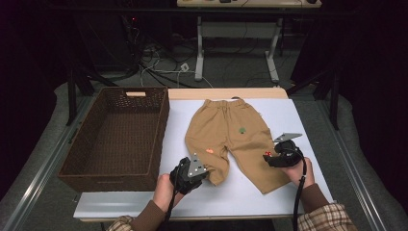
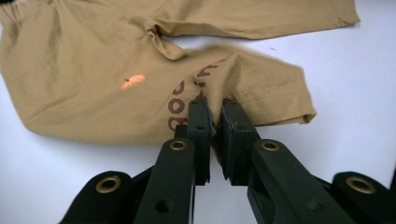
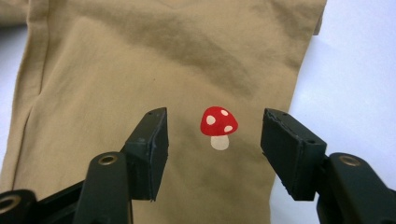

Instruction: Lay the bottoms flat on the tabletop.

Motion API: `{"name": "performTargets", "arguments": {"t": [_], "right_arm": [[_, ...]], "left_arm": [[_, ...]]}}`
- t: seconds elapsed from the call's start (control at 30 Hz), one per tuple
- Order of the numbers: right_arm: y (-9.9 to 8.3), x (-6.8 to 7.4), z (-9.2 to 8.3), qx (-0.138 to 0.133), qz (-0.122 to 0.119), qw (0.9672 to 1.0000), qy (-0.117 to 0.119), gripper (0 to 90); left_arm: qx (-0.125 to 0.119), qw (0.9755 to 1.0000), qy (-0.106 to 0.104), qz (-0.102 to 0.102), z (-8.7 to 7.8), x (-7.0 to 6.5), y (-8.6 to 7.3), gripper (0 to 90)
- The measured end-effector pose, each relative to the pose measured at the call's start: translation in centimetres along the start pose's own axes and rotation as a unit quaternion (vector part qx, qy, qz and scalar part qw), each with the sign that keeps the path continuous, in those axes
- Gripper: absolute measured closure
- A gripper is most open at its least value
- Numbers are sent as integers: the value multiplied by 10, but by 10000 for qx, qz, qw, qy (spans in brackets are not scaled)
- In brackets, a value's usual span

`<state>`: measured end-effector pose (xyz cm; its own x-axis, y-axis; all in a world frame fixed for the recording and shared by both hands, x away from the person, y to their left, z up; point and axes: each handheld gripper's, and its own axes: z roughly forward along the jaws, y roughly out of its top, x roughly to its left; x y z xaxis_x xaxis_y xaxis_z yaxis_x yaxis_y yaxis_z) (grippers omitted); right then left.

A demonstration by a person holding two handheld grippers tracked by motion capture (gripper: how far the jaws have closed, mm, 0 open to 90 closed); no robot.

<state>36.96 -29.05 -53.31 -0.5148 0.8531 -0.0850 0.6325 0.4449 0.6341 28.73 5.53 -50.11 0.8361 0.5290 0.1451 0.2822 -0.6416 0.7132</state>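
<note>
The left gripper (image 2: 212, 109) is seen clenched on a fold of fabric at the cuff of one leg of the tan trousers (image 1: 234, 137); in the left gripper view the cloth is pinched between the two black jaws, which stand almost together; the hem there is lifted and doubled back a little, so that brown printed lettering (image 2: 176, 108) is shown on the turned cloth. The right gripper (image 3: 214, 126) is held with its jaws parted over the other leg; a red mushroom print (image 3: 218, 127) lies between the pads, and no cloth is gripped by them.

The trousers are spread flat on the white table (image 1: 298, 120), just beside the brown wicker basket (image 1: 115, 134) at the left; the long axis is laid away from the person, with the elastic waistband (image 1: 223, 102) at the far edge of the table and both legs pointed back toward the person; the legs are splayed slightly apart, the right-hand one reaching nearer the front edge. A small green print (image 1: 242, 130) and an orange print (image 1: 210, 150) are seen on the front.
</note>
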Motion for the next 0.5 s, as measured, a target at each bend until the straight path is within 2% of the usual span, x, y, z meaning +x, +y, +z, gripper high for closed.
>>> {"name": "performTargets", "arguments": {"t": [0.07, 0.1, 0.17, 0.2, 0.27, 0.3, 0.33, 0.4, 0.43, 0.5], "right_arm": [[0, 0, 0, 9, 4, 10000, -2, 414], [0, 0, 1, 27, -5, 10000, 14, 413], [0, 0, 2, 40, -16, 10000, 28, 411], [0, 1, 3, 60, -4, 10000, 37, 411], [0, 1, 3, 66, -26, 10000, 48, 410], [0, 1, 3, 60, -11, 10000, 63, 409], [0, 1, 3, 60, -11, 10000, 63, 409], [0, 1, 3, -28, 48, 9999, 145, 431], [0, 1, 2, -37, 39, 9999, 147, 432], [0, 2, 2, -45, 49, 9999, 150, 432]], "left_arm": [[1, 10000, 13, 60, -1, -1, 1, 831], [-4, 9999, 0, 154, 0, -3, 2, 831], [59, 9998, -151, 118, 6, -4, 2, 827], [59, 9998, -151, 118, 6, -4, 2, 825], [262, 9991, -293, 181, 16, -6, 0, 816], [463, 9981, -384, 154, 28, -6, -5, 809], [463, 9981, -384, 154, 28, -6, -5, 796], [662, 9965, -511, 54, 38, -3, -14, 747], [707, 9959, -561, 26, 37, -2, -15, 701], [690, 9959, -588, -40, 35, -1, -16, 564]]}}
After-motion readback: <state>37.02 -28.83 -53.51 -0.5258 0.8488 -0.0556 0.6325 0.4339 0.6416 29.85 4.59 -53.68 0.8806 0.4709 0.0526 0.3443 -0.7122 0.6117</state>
